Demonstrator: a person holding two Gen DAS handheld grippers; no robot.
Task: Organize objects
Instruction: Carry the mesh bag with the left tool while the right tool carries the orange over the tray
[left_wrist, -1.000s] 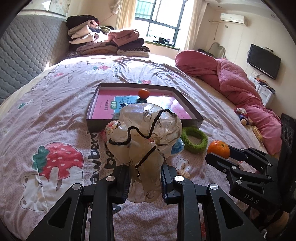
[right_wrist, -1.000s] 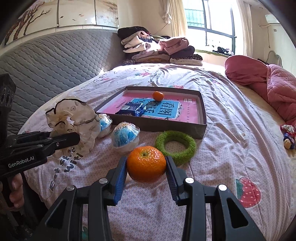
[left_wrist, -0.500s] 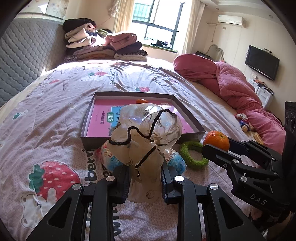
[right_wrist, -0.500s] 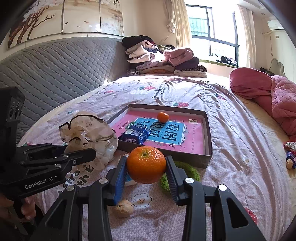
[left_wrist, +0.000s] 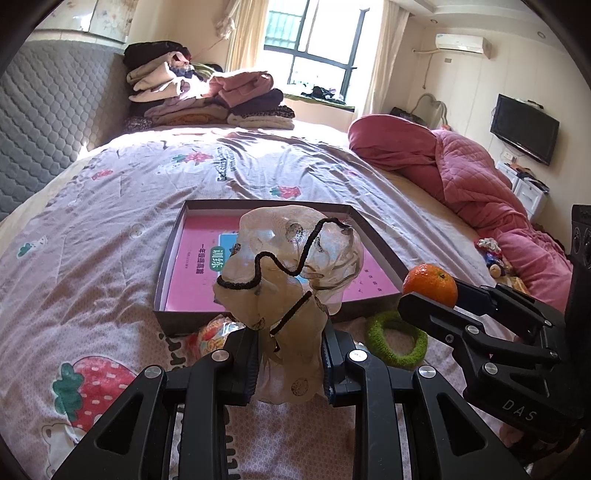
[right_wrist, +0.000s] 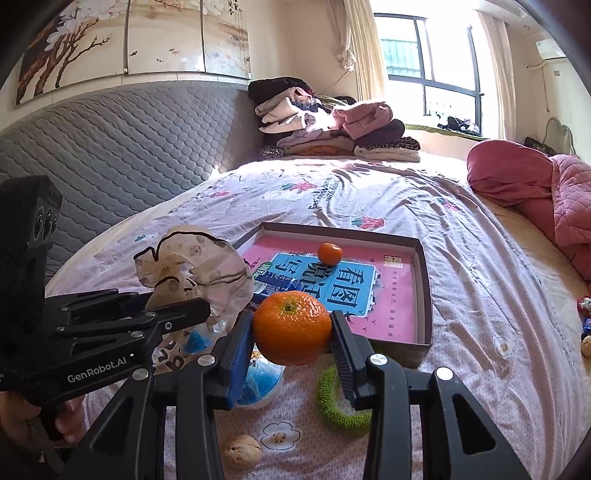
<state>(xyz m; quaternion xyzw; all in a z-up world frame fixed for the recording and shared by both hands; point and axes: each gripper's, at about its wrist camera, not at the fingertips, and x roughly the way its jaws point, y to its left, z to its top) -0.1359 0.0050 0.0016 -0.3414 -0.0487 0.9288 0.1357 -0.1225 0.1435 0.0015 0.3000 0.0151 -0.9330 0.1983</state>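
Observation:
My left gripper (left_wrist: 290, 363) is shut on a crumpled clear plastic bag with a black cord (left_wrist: 291, 266), held up above the bed; it shows from the side in the right wrist view (right_wrist: 195, 269). My right gripper (right_wrist: 291, 345) is shut on an orange tangerine (right_wrist: 291, 326), also lifted, seen at the right of the left wrist view (left_wrist: 430, 284). Ahead of both lies a shallow grey box (right_wrist: 424, 273) with a pink and blue book, a small tangerine (right_wrist: 330, 253) and a blue packet (right_wrist: 275, 284) inside.
On the strawberry-print sheet near the box lie a green knitted ring (left_wrist: 397, 341), blue wrapped balls (right_wrist: 260, 384), a colourful packet (left_wrist: 212, 334) and a walnut (right_wrist: 242, 450). A pink quilt (left_wrist: 480, 177) fills the right side. Folded clothes (right_wrist: 332, 125) are stacked by the grey headboard.
Both grippers have risen and drawn back from the box with their loads held. The ring and wrapped balls now sit lower, beneath the fingers.

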